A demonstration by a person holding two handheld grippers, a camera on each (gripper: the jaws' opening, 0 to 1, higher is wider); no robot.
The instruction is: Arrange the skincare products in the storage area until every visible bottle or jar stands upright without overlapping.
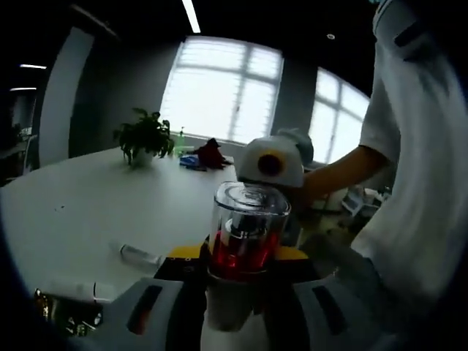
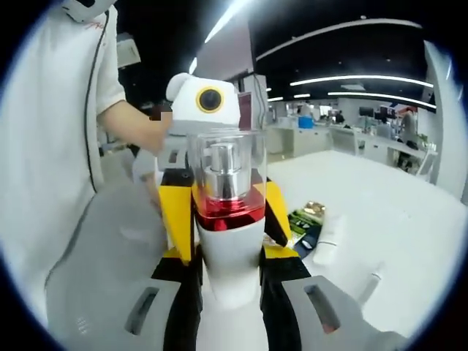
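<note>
Bottle (image 2: 227, 219), red-banded with a clear cap, is held aloft between both grippers, left gripper (image 1: 245, 274) and right gripper (image 2: 228, 256) each pinching it, so next comes lowering it upright onto the table (image 1: 88, 212).

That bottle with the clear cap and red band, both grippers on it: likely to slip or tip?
The bottle looks smooth and glossy, so probably slippery between jaws. It's tall and narrow with a bulky clear cap, so likely top-heavy once set down. The cap looks like hard plastic or glass, possibly brittle.
</note>
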